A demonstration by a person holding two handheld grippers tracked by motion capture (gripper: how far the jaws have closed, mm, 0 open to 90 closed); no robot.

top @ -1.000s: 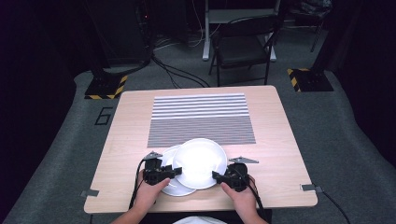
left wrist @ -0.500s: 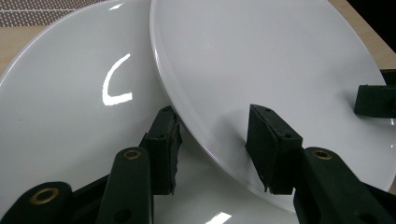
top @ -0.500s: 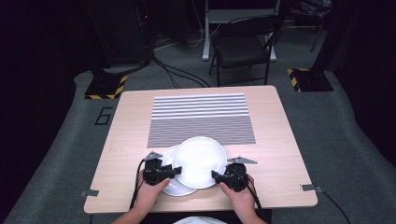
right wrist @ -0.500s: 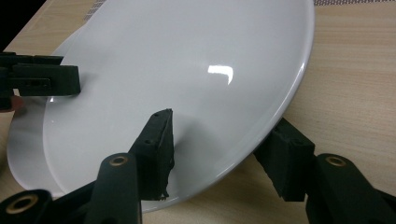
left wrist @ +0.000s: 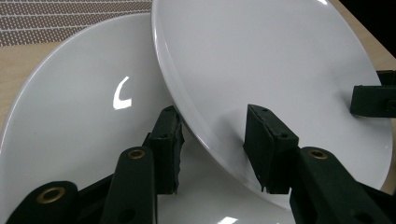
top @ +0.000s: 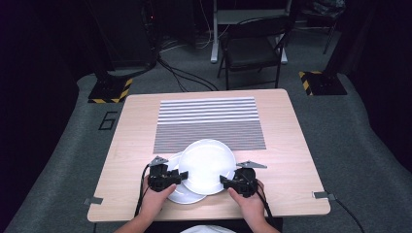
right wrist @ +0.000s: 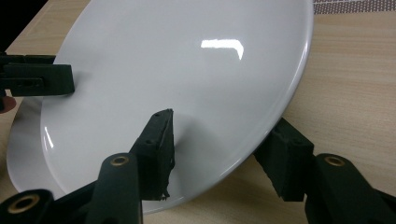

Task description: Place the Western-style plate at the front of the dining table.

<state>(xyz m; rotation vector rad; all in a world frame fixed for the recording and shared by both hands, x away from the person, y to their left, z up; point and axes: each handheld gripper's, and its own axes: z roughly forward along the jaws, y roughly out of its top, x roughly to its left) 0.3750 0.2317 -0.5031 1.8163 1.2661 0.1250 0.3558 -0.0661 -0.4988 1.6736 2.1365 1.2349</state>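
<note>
1. Your left hand-held gripper [left wrist: 212, 149] and right hand-held gripper [right wrist: 222, 154] each straddle the upper plate's [top: 207, 165] opposite rims, clamped — glazed edges could slip.
2. It overlaps the lower plate [top: 182, 194] on the worktop [top: 291, 160] — uneven lifting tilts it, chipping both.

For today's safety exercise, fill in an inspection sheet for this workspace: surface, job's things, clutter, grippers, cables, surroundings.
Surface: wooden table with a striped mat at its middle.
Job's things: upper plate overlaps the lower plate, which lies on the table; the upper one looks tilted.
Clutter: nothing seen.
Grippers: left gripper and right gripper each have jaws either side of the upper plate's rim, at opposite edges.
Cables: one trails from each gripper; more run across the floor behind the table.
Surroundings: black chair, hazard-striped stand bases, grey floor.
</note>
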